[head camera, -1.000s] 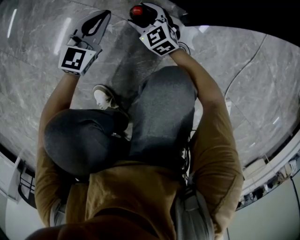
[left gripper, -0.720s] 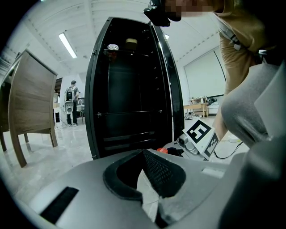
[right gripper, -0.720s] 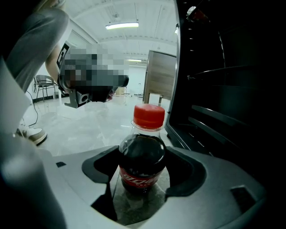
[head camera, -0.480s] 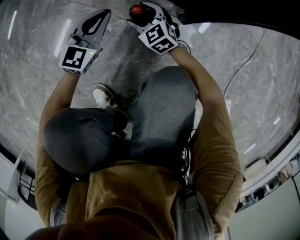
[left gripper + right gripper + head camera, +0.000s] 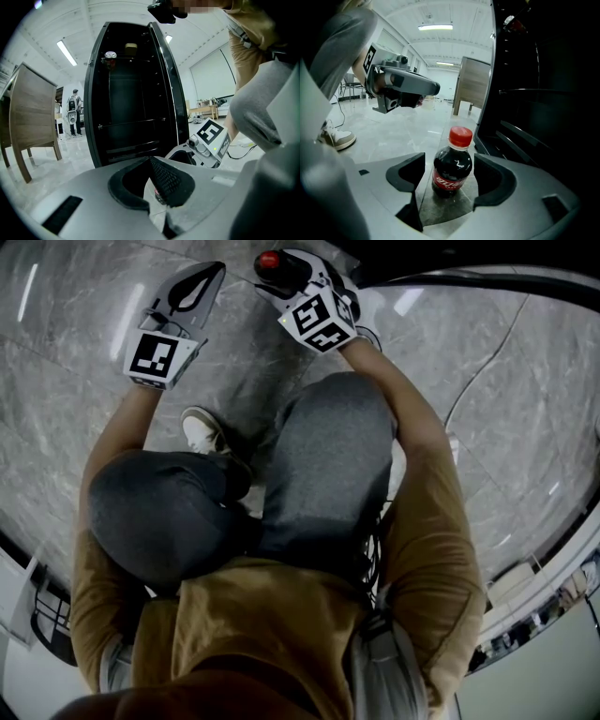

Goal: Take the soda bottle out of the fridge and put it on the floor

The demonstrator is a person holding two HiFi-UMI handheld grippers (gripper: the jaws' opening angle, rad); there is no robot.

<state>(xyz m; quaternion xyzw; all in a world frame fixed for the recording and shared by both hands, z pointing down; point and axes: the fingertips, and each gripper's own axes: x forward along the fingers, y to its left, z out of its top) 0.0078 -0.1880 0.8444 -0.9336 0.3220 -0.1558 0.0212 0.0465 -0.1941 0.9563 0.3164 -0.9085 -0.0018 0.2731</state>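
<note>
Red-capped dark plastic soda bottle [image 5: 452,164], upright on marble floor [image 5: 389,136] beside black fridge [image 5: 534,93].
My right tongs [image 5: 449,164] gape round it; left tongs [image 5: 157,183] pinched together, empty. Likely light, slick: hold mid-body.

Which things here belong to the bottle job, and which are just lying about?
Job: soda bottle, standing on the floor inside the open right claw; open fridge.
Lying about: wooden furniture, person's shoe, shut left claw.
</note>
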